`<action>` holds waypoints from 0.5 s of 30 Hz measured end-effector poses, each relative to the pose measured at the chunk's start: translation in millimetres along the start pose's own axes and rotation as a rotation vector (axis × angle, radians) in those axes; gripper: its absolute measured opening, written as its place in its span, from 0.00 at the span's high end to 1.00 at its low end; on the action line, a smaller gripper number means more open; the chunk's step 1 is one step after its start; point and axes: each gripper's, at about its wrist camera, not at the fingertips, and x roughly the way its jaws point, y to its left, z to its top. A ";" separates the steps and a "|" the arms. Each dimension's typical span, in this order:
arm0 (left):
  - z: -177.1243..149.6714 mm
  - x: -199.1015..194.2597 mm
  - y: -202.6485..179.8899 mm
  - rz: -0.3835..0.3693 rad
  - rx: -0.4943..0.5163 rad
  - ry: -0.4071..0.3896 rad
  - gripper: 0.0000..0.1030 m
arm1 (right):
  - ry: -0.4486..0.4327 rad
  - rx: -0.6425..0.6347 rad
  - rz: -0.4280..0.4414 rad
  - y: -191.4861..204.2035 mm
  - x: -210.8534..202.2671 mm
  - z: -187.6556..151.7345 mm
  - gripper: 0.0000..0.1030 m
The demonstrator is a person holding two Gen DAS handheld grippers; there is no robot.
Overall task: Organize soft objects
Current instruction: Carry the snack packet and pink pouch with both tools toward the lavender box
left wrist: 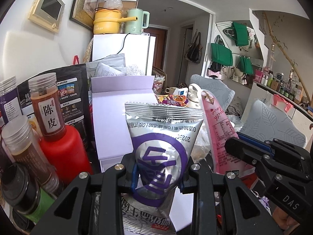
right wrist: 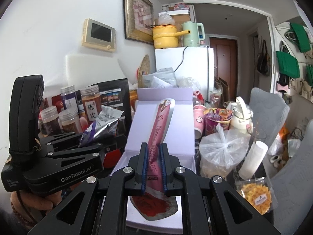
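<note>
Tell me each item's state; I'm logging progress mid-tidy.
Silver-and-purple foil snack packet: pinched upright in left gripper, off the table.
Pink plastic snack pouch: clamped in right gripper, lifted.
Pale lilac cardboard box: lid open.

**Premises: lived-in private flat, domestic clutter throughout**

The setting is a home interior, not a commercial or laboratory space. A white fridge [right wrist: 183,68] carries a yellow mini cooker [right wrist: 165,36] and a pale green electric kettle [right wrist: 191,34] on top. A gilt-framed picture [right wrist: 139,13] and a wall intercom panel [right wrist: 98,35] hang on the white wall. Green tote bags [left wrist: 222,53] and handbags hang on a wall rack beside a brown entrance door [right wrist: 225,58]. Food jars [left wrist: 48,107], a red bottle [left wrist: 64,152], an instant noodle cup [right wrist: 216,120] and tied plastic bags [right wrist: 221,148] crowd the surface. Grey chair cushions [left wrist: 273,125] stand near.
</note>
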 end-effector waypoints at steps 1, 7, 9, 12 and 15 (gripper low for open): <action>1.3 4.6 1.7 0.008 0.000 0.002 0.71 | 0.001 0.001 0.000 -1.1 5.3 1.8 0.88; 4.7 30.5 6.9 0.047 0.022 0.029 0.71 | 0.018 0.012 0.002 -6.2 35.5 6.8 0.88; 2.2 40.5 7.9 0.054 0.028 0.054 0.71 | 0.035 0.012 -0.003 -7.4 46.0 5.9 0.88; -2.8 52.7 9.0 0.060 0.030 0.091 0.71 | 0.061 0.010 -0.011 -11.1 58.1 2.9 0.88; -8.0 62.0 8.8 0.066 0.033 0.121 0.71 | 0.082 0.012 -0.020 -14.6 65.7 -0.7 0.88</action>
